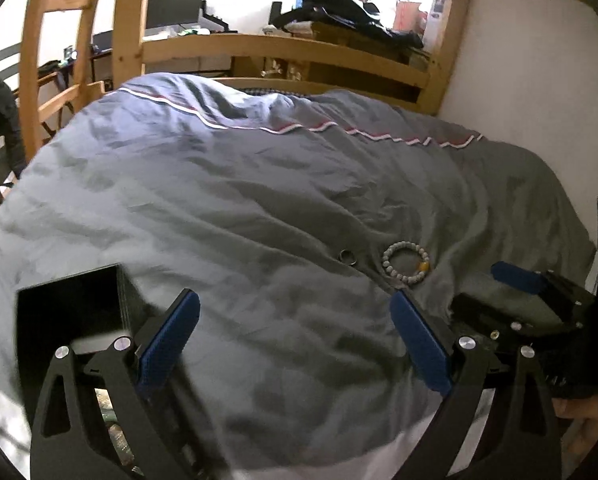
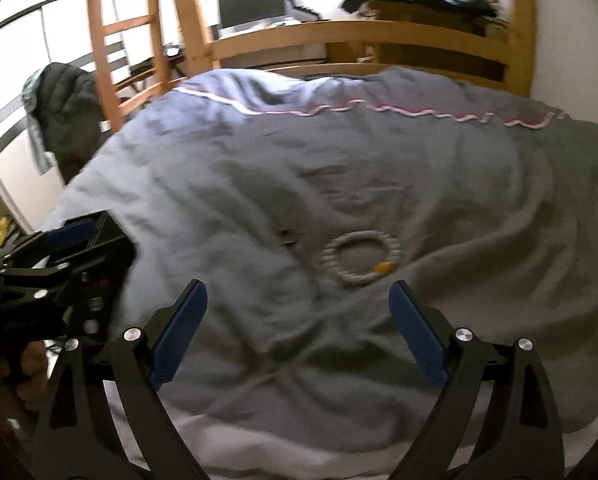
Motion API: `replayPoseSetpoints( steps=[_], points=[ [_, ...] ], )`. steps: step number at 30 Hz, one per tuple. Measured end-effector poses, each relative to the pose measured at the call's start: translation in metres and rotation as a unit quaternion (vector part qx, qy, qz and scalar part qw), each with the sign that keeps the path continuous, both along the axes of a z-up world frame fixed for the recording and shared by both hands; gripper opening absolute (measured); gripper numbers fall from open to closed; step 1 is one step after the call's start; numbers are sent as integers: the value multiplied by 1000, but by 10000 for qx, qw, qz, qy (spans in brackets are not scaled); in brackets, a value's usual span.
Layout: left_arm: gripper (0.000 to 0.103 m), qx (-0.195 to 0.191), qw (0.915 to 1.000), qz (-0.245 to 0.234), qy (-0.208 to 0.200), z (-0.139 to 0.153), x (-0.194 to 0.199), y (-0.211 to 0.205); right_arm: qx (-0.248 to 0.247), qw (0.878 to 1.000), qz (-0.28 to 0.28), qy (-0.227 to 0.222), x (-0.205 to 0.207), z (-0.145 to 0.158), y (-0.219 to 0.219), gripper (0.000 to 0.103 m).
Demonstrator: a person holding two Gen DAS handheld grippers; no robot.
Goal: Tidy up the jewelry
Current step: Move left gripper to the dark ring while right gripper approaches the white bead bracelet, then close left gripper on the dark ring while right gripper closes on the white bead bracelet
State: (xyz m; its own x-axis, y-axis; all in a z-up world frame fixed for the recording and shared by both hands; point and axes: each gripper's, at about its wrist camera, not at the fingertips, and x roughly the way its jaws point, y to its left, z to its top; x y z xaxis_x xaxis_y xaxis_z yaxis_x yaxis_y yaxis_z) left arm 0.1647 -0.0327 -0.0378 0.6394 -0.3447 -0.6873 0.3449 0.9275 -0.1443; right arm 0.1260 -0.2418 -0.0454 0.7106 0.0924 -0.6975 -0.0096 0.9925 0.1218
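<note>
Both tongs gape empty: the left gripper [image 1: 295, 312] beside the black box [image 1: 71, 308] at lower left, the right gripper [image 2: 297, 302] below the bead bracelet [image 2: 361, 256] and ring [image 2: 286, 235] lying mid-frame on the duvet [image 2: 479, 208], likely lining up a pick.

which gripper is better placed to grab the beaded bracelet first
Right, probably. In the right wrist view the beaded bracelet lies just beyond the right gripper, roughly between its open jaws. From the left gripper it sits off to the right, with the black box nearer that side.
</note>
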Motion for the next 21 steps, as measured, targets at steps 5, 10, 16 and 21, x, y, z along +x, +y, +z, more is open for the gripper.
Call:
replayPoseSetpoints(
  steps=[5,10,16,21],
  points=[
    [95,-126,9999,-107,45,-17,30,-23,258,9981,-545,152,21,-30,-35,74],
    [82,-206,9985,-503,-31,-37,55,-54,741,9948,-666,198,43,-51,-53,66],
    [52,-315,9938,-1044,237,-75,74,-75,881,9940,-590,254,79,-71,-53,59],
    [51,-508,9902,-1301,16,-78,73,-80,597,9950,-630,500,83,-84,-46,41]
  ],
)
